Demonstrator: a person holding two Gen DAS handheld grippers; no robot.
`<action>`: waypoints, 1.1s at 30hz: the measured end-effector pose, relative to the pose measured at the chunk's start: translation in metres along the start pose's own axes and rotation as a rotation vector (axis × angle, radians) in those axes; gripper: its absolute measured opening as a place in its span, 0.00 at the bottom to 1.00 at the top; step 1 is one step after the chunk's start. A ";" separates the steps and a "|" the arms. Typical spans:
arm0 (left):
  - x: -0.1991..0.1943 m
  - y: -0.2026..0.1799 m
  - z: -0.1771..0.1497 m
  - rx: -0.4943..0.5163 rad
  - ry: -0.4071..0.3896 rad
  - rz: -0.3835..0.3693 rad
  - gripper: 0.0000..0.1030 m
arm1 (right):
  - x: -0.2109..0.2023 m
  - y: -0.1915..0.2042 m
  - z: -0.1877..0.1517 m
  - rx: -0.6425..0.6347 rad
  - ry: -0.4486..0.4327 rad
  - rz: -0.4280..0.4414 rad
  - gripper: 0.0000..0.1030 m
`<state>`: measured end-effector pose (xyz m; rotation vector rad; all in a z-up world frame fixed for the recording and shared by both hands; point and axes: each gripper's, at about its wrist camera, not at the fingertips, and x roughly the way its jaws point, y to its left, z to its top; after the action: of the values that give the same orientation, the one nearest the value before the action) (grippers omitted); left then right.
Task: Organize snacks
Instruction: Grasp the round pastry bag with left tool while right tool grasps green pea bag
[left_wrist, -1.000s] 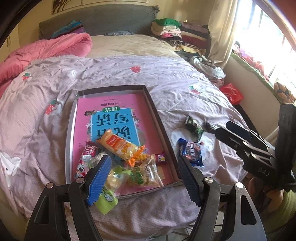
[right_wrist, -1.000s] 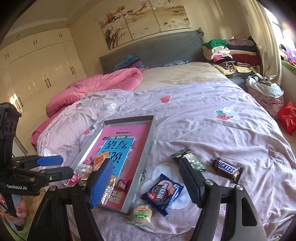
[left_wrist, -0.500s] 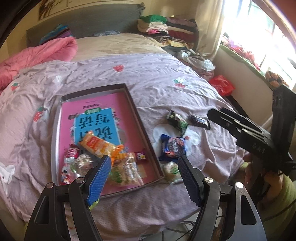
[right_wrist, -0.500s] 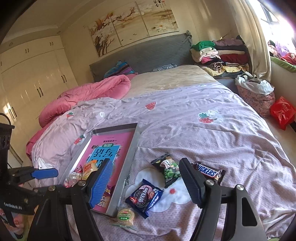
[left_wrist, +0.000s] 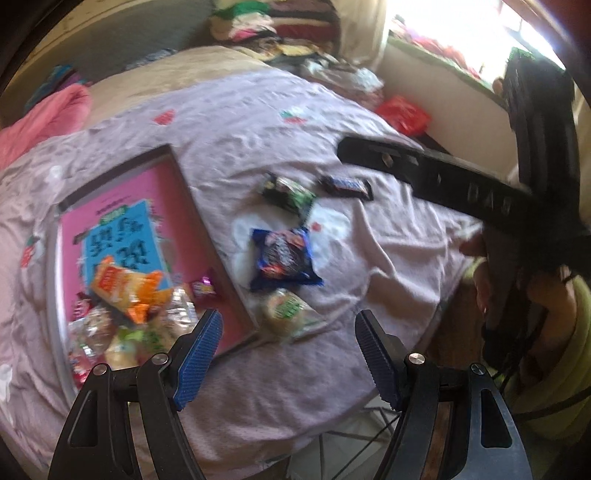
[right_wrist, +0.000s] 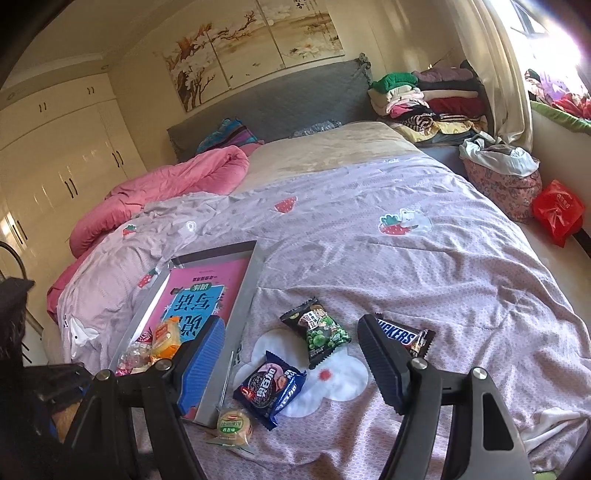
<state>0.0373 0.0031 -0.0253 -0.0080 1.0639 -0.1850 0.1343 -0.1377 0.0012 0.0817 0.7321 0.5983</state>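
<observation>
Spreading under everything is the bed (right_wrist: 424, 266), its lilac cover holding a grey tray (right_wrist: 242, 295) lined with a pink book (right_wrist: 207, 291). Compared with a second ago, the left wrist view has swung right, off the tray and toward the cover's near edge, and it is blurred now, so that hand seems to be moving fast. My guess is that one drop into the tray is finished and the loose snacks are next.

At the tray's near end lies the sorted pile (left_wrist: 125, 295), an orange packet on top. Four snacks lie on the cover, placed as they were a second ago: blue biscuit pack (right_wrist: 269, 386), green pea bag (right_wrist: 321, 332), Snickers (right_wrist: 406, 336) and round cake (right_wrist: 233, 424), the last just beside the tray's corner.

Left gripper (left_wrist: 288, 354) hangs with jaws wide and empty, the cake (left_wrist: 286, 312) nearest between its fingers. Right gripper (right_wrist: 291, 363) is likewise spread and empty, framing the blue pack and pea bag.
</observation>
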 end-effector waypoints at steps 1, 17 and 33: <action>0.006 -0.005 0.001 0.026 0.018 -0.012 0.74 | 0.001 -0.001 0.000 0.003 0.001 -0.002 0.72; 0.074 -0.020 0.023 0.295 0.275 -0.002 0.58 | 0.019 -0.026 -0.005 0.054 0.058 -0.013 0.72; 0.093 -0.010 0.034 0.299 0.316 -0.097 0.46 | 0.086 -0.034 -0.007 -0.136 0.232 -0.036 0.72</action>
<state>0.1095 -0.0236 -0.0884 0.2466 1.3421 -0.4433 0.1964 -0.1203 -0.0653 -0.1285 0.9127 0.6279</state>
